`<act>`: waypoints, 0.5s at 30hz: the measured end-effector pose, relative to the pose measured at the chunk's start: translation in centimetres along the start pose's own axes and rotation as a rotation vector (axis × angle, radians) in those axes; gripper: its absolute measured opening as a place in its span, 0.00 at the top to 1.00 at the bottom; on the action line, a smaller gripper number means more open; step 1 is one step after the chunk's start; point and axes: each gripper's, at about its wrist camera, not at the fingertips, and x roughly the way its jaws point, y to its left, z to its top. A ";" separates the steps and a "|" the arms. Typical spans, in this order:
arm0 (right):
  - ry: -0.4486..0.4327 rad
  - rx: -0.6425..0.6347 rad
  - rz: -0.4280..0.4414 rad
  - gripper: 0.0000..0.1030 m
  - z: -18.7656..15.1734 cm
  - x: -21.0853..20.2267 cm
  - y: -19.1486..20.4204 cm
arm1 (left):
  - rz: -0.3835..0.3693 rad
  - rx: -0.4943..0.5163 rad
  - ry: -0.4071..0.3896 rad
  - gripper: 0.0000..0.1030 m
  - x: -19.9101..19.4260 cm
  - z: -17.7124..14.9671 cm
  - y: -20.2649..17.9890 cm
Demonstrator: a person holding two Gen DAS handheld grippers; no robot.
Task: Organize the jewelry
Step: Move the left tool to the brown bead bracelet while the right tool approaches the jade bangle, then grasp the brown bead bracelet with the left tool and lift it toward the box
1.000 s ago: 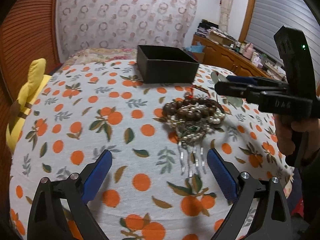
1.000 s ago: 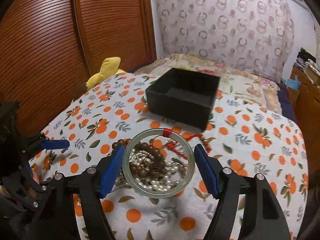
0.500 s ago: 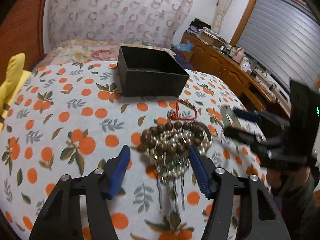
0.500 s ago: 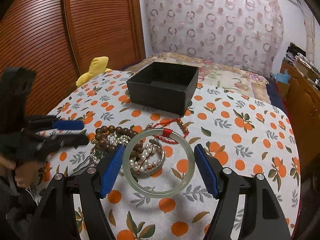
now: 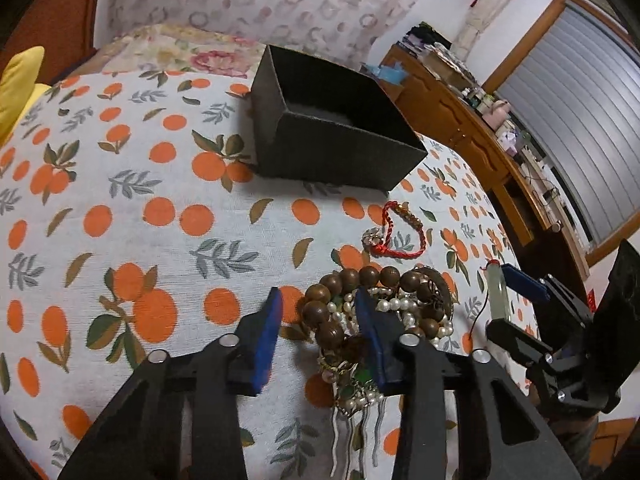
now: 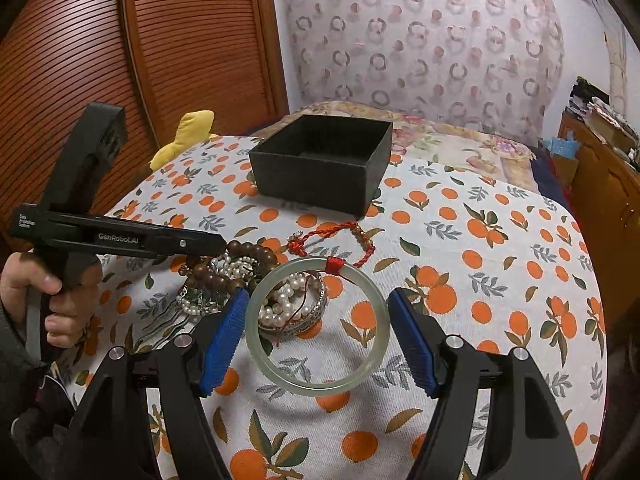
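Orange-print tablecloth [image 6: 480, 240], black box [image 6: 320, 168] at rear. Left gripper [image 5: 316, 320] has dropped onto bead pile [image 5: 376, 308], jaws narrowed round wooden beads, not yet clamped. Right gripper [image 6: 318, 324] holds jade bangle [image 6: 318, 324]; box drop next.

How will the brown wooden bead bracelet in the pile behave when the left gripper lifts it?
The wooden bead bracelet is probably floppy: its strung beads curve loosely, so it may sag from the left gripper. It lies tangled with the pearl strands, so some may come up with it. The round beads look smooth and might slip between the pads.
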 end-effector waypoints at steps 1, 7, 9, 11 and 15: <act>0.001 0.000 -0.001 0.28 0.0 0.0 0.0 | -0.005 -0.003 0.004 0.72 0.1 0.0 0.0; 0.004 -0.001 -0.001 0.28 -0.2 0.1 0.0 | -0.010 0.003 -0.014 0.88 -0.2 0.4 -0.3; 0.005 -0.001 -0.002 0.28 -0.1 0.0 0.0 | -0.019 0.015 -0.034 0.88 -0.7 0.5 -0.7; 0.004 0.000 -0.001 0.28 -0.1 0.0 0.0 | -0.035 0.033 -0.058 0.88 -1.6 0.7 -1.3; -0.005 0.004 -0.002 0.28 -0.1 -0.2 0.1 | -0.032 0.083 -0.097 0.88 -3.2 1.1 -3.0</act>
